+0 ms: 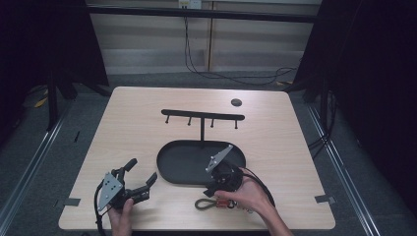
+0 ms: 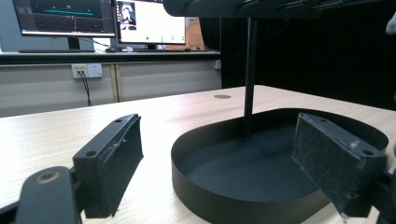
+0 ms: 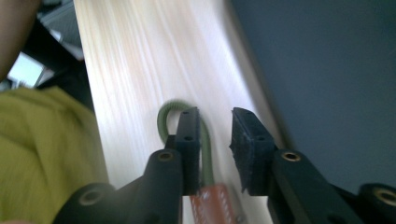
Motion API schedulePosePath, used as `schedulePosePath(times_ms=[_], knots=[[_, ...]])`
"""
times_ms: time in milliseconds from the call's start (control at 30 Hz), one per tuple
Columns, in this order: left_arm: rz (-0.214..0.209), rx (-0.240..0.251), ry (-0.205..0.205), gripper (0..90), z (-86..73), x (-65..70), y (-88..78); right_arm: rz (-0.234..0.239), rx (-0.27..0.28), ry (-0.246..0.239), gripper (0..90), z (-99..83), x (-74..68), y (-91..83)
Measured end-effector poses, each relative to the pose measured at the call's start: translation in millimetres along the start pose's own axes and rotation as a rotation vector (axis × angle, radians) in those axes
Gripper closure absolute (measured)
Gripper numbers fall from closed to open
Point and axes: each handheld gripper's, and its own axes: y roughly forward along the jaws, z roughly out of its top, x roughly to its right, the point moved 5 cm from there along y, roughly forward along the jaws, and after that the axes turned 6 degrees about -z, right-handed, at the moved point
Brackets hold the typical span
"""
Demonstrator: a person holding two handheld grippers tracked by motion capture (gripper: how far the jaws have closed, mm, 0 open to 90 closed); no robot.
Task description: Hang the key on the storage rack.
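A: Item one?
B: Desk (image 1: 147, 118), pale wood. A black oval tray (image 1: 172, 169) is set on it, with a post and a hooked crossbar (image 1: 201, 115) rising from its far rim. A dark round disc (image 1: 236, 102) is seen near the far right corner.

A: Grippers?
B: Left gripper (image 1: 143, 178), held low at the near left; jaws spread wide, nothing between them. Right gripper (image 3: 215, 135), tipped down at the tray's near edge; jaws parted narrowly, nothing clamped.

A: Loose items?
B: One green cord loop (image 3: 164, 116) with a brown tag (image 3: 215, 205), lying on the desk under the right jaws, beside the tray.

A: Lettering?
B: None legible. Monitors (image 2: 65, 18) are noted; their text is too small.
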Motion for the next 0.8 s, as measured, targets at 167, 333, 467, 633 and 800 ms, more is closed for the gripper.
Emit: schedulePosePath(times_ms=[167, 333, 467, 633, 800], knots=[[0.0, 0.0, 0.0, 15.7, 0.0, 0.0, 0.0, 0.014, -0.059, -0.003, 76.0, -5.8, 2.5, 7.0], [-0.002, 0.0, 0.001, 15.7, 0.0, 0.0, 0.1, 0.022, -0.107, -0.026, 76.6, -7.2, -0.9, 14.6], [0.0, 0.0, 0.0, 15.7, 0.0, 0.0, 0.0, 0.018, -0.12, -0.037, 79.1, -8.5, -2.1, 18.8], [0.0, 0.0, 0.0, 15.7, 0.0, 0.0, 0.0, 0.022, -0.152, -0.06, 79.3, -10.1, -5.0, 24.1], [-0.001, 0.0, -0.002, 15.7, 0.0, 0.3, 0.1, 0.011, -0.156, -0.077, 80.8, -9.9, -7.0, 25.6]])
